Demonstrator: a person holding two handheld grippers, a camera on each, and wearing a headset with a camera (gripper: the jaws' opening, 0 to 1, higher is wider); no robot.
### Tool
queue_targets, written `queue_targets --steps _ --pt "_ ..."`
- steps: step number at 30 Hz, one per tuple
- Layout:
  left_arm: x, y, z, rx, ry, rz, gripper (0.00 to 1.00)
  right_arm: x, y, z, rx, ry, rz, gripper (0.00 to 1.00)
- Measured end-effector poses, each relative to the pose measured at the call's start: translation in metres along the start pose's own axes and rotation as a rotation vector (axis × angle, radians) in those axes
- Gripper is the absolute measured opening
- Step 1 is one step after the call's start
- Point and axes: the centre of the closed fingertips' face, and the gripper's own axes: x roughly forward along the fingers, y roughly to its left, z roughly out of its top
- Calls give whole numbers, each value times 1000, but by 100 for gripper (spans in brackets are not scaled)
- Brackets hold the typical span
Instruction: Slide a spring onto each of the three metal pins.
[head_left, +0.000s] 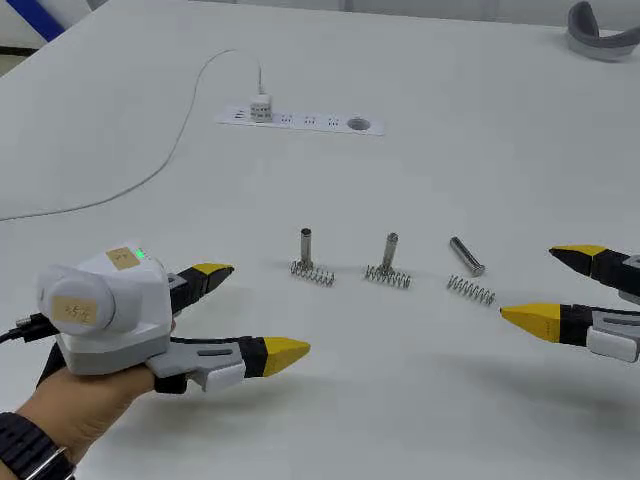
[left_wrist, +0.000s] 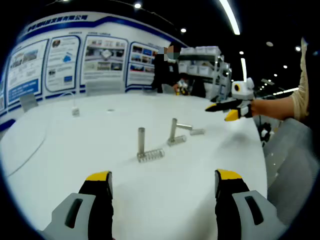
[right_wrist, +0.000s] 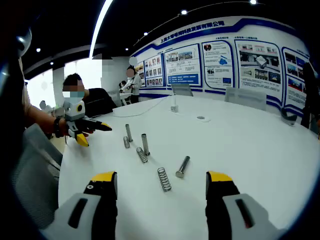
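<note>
Head view first: is any spring on a pin yet?
— No, not one. All three springs lie flat on the white surface (head_left: 400, 410), each one by its own pin.
— Where are the pins?
— In a row in the middle. The left pin (head_left: 306, 247) stands up, and the left spring (head_left: 313, 273) lies at its foot. The middle pin (head_left: 389, 252) stands up too, with the middle spring (head_left: 388, 277) at its foot. The right pin (head_left: 466, 256) lies on its side, and the right spring (head_left: 470, 290) lies just beside it.
— What about the tongs?
— The left tongs (head_left: 262, 308) are wide apart and hold nothing. They hang over the surface, near the left pin but not touching it. The right tongs (head_left: 530, 283) are wide apart too and hold nothing. They are close to the right spring.
— So how much is done?
— Nothing yet, I think. All three springs are left to put on. This looks like the very start.
— Which one looks hardest?
— The lying pin, I guess. One pair of tongs may have to hold it while the other slides the spring on.
</note>
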Motion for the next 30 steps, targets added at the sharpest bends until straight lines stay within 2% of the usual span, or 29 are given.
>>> queue_targets --steps 16,21,30 --pt "2 1 7 12 -6 -2 85 -2 -2 3 4 -9 -8 73" --pt "2 0 5 13 3 -5 85 -1 -2 3 2 -2 -6 73" --pt "1 0 8 6 -10 4 85 8 -7 17 -14 19 -10 70"
